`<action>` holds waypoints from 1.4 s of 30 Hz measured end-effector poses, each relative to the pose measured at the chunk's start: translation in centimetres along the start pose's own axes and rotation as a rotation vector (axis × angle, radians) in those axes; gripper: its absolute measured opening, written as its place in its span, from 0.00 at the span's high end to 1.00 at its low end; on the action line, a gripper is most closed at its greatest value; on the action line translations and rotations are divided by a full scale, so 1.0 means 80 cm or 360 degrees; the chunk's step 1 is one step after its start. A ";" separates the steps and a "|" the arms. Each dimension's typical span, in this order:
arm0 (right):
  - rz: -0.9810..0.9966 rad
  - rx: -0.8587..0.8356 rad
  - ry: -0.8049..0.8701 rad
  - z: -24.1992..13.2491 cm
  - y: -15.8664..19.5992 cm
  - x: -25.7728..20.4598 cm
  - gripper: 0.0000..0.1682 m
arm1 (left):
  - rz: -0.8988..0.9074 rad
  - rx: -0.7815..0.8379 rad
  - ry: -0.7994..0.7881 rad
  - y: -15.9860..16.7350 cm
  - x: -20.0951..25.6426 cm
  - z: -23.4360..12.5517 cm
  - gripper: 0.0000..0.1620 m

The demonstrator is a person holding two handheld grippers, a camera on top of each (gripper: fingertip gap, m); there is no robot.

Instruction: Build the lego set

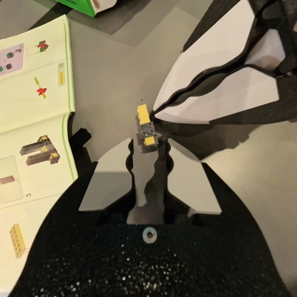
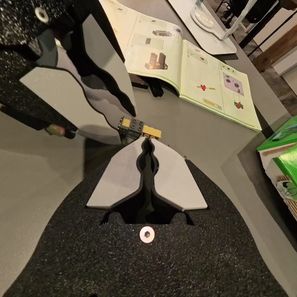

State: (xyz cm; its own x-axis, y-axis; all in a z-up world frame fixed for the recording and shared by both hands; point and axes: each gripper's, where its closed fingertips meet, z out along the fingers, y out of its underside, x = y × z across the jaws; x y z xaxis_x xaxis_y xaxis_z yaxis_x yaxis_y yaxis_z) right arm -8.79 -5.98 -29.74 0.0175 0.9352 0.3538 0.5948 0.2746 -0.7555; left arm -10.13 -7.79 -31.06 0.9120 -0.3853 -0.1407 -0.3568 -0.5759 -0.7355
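A small lego assembly [image 1: 147, 128] of dark grey and yellow bricks sits between the fingertips of my left gripper [image 1: 148, 143], which is closed on its near end and holds it above the grey table [image 1: 104, 80]. My right gripper [image 1: 152, 114] comes in from the upper right with its jaws shut. Its tip touches the side of the yellow brick [image 1: 143, 114] at the far end of the assembly. In the right wrist view my right gripper [image 2: 148, 140] meets the yellow brick's [image 2: 151, 133] studs. The left gripper [image 2: 127, 128] clamps the assembly [image 2: 136, 127] from the upper left.
An open instruction booklet [image 1: 35, 96] lies on the table left of the grippers, also in the right wrist view [image 2: 192, 72]. A black brick [image 1: 80, 138] pokes out from under its edge. A green box [image 2: 281, 152] stands at the right. A white tray [image 2: 209, 24] lies beyond the booklet. Both grippers' tips are close together, under 4 cm apart.
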 end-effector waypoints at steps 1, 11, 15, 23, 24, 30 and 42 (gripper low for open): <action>0.0001 0.0000 -0.0002 0.000 0.000 0.000 1.00 | 0.0009 0.0000 -0.0003 -0.001 0.000 0.001 0.77; 0.0085 0.0083 -0.0025 -0.015 0.009 0.029 1.00 | 0.0119 -0.0046 -0.0184 0.001 -0.019 -0.008 0.78; 0.0147 0.0022 -0.0199 -0.012 0.017 0.017 0.92 | 0.0119 0.0012 -0.0199 -0.006 -0.024 -0.019 0.80; -0.0016 0.0007 -0.0241 -0.009 0.016 0.001 0.93 | 0.0236 0.0020 -0.0183 -0.005 -0.020 -0.019 0.82; -0.0021 0.0008 -0.0242 -0.009 0.016 0.000 0.94 | 0.0246 0.0023 -0.0181 -0.005 -0.019 -0.019 0.82; -0.0065 0.0025 -0.0277 -0.011 0.015 -0.006 0.99 | 0.0338 0.0128 -0.0063 -0.015 -0.002 -0.023 0.87; 0.0176 0.0373 -0.0832 -0.053 -0.018 -0.039 1.00 | 0.0504 0.0409 0.0174 -0.039 0.039 -0.036 0.94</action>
State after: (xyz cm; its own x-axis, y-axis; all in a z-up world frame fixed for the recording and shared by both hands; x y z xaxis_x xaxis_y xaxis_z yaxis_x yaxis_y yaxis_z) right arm -6.32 -10.22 -27.41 -0.3651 0.9309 -0.0083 0.4173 0.1557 -0.8953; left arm -6.71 -9.27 -27.27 0.7338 -0.5965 -0.3253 -0.5410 -0.2234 -0.8108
